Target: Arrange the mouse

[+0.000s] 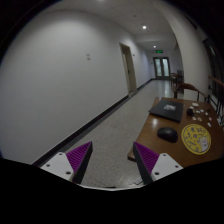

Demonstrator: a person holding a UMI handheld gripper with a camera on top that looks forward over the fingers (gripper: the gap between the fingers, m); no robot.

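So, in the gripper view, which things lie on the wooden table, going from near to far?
Starting beyond the hand-held gripper, whose fingers are open: round yellowish disc → black mouse → dark laptop, all on the table.

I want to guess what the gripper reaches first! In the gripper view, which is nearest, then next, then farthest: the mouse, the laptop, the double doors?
1. Mouse: on the table, ahead to the right of the open gripper.
2. Laptop: farther back on the table.
3. Double doors: at the corridor's end.

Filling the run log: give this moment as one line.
hand-held gripper: open, empty | mouse: on table, ahead-right of fingers, untouched | laptop: beyond mouse
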